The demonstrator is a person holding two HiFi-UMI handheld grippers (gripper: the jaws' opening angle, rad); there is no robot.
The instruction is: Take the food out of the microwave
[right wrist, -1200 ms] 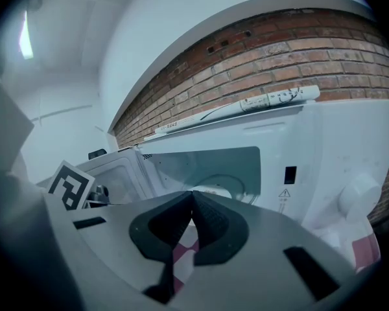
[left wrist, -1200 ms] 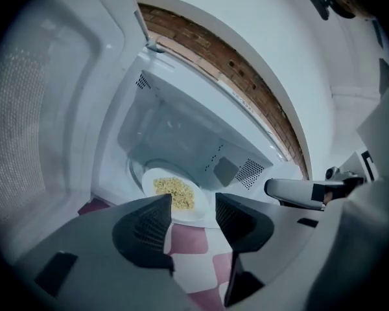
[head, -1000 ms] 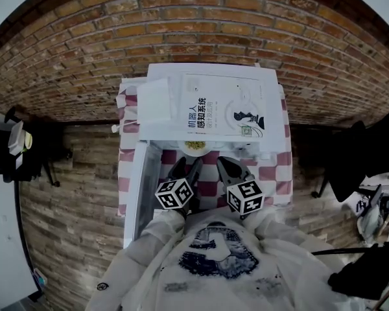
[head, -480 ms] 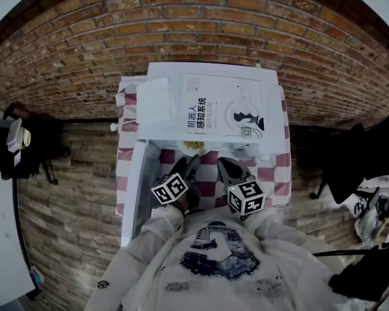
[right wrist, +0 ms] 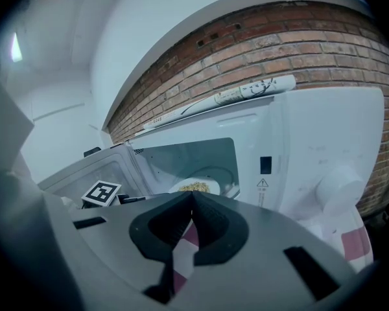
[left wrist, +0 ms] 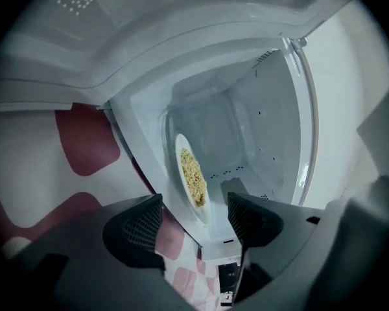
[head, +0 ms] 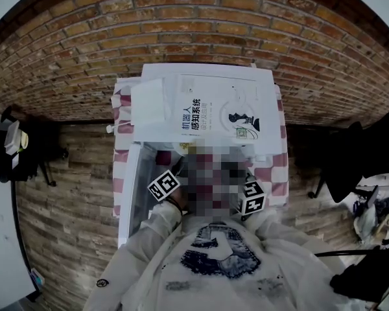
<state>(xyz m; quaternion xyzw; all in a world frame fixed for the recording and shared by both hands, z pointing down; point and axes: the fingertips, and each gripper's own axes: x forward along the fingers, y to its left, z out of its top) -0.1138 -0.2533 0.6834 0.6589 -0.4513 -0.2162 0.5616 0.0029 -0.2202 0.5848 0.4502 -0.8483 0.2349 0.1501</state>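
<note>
We hold our left gripper [left wrist: 194, 214] with its jaws wide though closing, nothing between the pads. The plate [left wrist: 179, 141] of yellow food [left wrist: 192, 173] sits ahead of the fingertips, inside the open microwave [left wrist: 266, 122] and clear of both fingers. Our right gripper [right wrist: 192, 203] is outside the cavity, its jaws pressed together on nothing. The round plate lies flat on the cavity floor with the food heaped at its middle, and in the tilted left gripper view it shows as a narrow upright oval.
</note>
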